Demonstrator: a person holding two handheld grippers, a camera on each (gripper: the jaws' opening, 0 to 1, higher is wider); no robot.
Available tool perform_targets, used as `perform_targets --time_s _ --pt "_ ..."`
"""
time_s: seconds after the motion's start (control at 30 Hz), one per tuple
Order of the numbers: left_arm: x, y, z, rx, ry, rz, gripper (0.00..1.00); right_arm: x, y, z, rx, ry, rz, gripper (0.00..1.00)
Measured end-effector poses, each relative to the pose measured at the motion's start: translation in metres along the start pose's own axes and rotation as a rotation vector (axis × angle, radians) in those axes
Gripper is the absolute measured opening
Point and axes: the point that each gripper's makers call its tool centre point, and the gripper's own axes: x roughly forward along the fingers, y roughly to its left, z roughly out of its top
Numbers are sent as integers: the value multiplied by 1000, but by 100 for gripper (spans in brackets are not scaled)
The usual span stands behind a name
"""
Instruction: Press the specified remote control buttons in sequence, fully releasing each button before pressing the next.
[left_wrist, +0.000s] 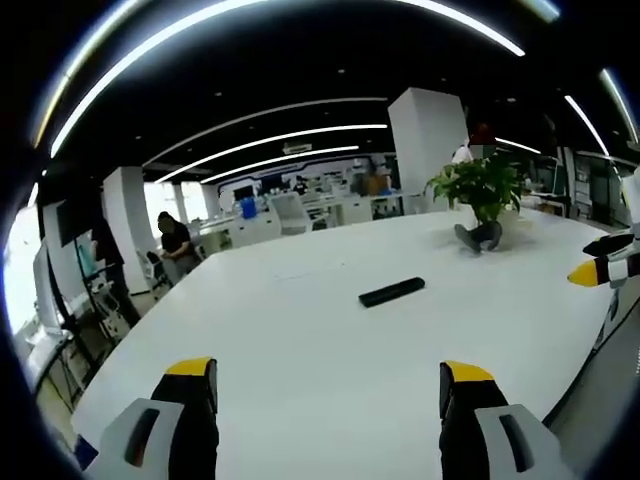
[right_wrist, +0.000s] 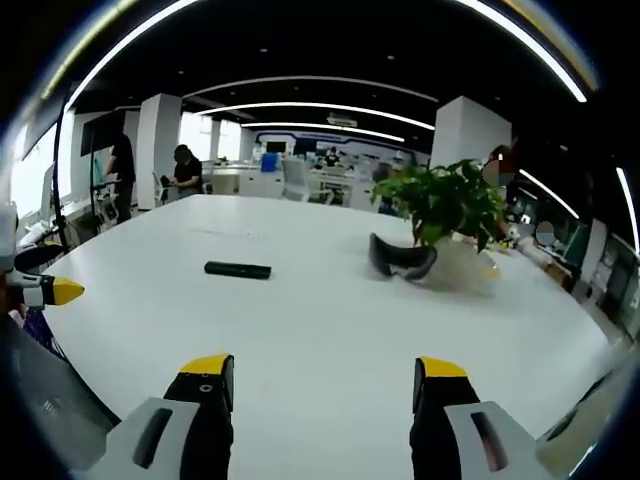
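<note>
White and bare around it, the counter (left_wrist: 300, 340) carries a black remote control (left_wrist: 392, 291) lying flat near its middle, well apart from both tools. The left tool (left_wrist: 330, 385) hangs over the near edge with its yellow-tipped jaws spread wide, holding nothing. The right tool (right_wrist: 325, 380) likewise stands with jaws apart and empty, the remote ahead to its left. A potted plant (right_wrist: 445, 215) stands farther back, a dark headset-like object (right_wrist: 402, 258) touching its pot.

The remote control (left_wrist: 392, 292) is black and the table (left_wrist: 300, 350) is white. The plant (right_wrist: 445, 203) is green. Both grippers have yellow tips.
</note>
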Motion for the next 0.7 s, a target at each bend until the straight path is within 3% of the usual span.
perform_targets --time_s 0.47,0.7 --pt "1 -2 5 7 -7 -19 91 0 1 -1 -5 5 5 71" --pt "17 15 19 118 -36 -26 92 0 -1 0 -1 2 -1 71"
